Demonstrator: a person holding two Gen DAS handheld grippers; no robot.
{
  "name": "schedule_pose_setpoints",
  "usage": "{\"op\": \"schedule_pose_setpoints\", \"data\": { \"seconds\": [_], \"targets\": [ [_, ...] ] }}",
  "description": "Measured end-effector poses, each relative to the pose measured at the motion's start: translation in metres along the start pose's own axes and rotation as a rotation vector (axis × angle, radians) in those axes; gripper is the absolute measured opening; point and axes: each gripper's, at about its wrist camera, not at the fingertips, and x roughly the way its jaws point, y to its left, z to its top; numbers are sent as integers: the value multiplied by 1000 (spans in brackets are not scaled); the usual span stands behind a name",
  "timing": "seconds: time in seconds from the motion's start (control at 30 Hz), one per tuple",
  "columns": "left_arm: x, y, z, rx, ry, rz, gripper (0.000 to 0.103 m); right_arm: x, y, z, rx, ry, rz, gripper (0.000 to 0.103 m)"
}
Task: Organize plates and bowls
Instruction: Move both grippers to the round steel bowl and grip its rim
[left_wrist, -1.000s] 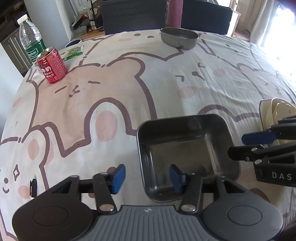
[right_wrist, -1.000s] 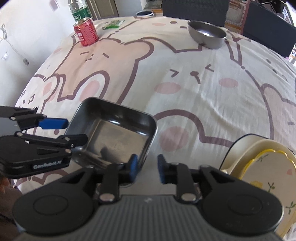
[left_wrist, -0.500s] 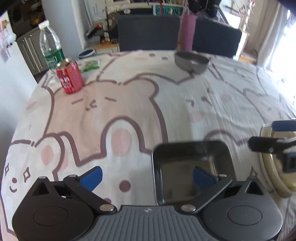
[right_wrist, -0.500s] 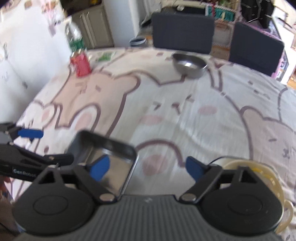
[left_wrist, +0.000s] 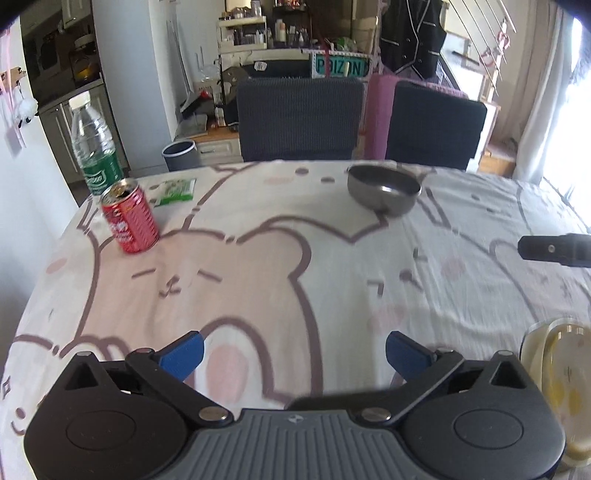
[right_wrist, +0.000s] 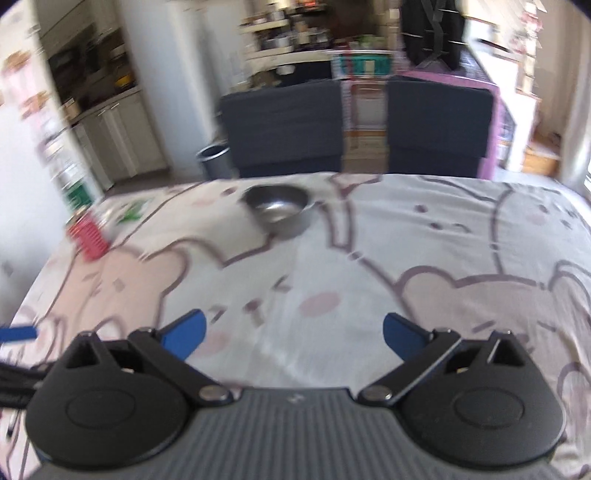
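A round steel bowl (left_wrist: 384, 189) stands at the far side of the table; it also shows in the right wrist view (right_wrist: 279, 212). A stack of cream and yellow plates (left_wrist: 561, 384) lies at the right edge of the left wrist view. My left gripper (left_wrist: 293, 352) is open and empty above the tablecloth. My right gripper (right_wrist: 293, 336) is open and empty, and part of it (left_wrist: 554, 249) shows at the right in the left wrist view. The square steel tray is out of view.
A red drink can (left_wrist: 130, 217), a water bottle (left_wrist: 95, 149) and a green packet (left_wrist: 176, 190) stand at the far left. Two dark chairs (left_wrist: 299, 118) stand behind the table. The bear-print tablecloth (left_wrist: 258, 280) covers the table.
Both grippers opened wide, let go of the square steel tray, and rose and tilted up. The tray has dropped out of both views.
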Motion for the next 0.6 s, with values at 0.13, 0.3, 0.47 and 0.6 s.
{"op": "schedule_pose_setpoints", "data": {
  "seconds": [0.13, 0.3, 0.47, 0.6],
  "targets": [
    [15, -10, 15, -20, -28, -8, 103, 24, -23, 16, 128, -5, -13, 103],
    [37, -26, 36, -32, -79, -8, 103, 52, -37, 34, 193, -28, -34, 103],
    [62, -33, 62, -67, -116, -51, 103, 80, -41, 55, 244, -25, -42, 103],
    [86, -35, 84, -92, -143, -62, 103, 100, -43, 68, 265, -32, -37, 103]
  ]
}}
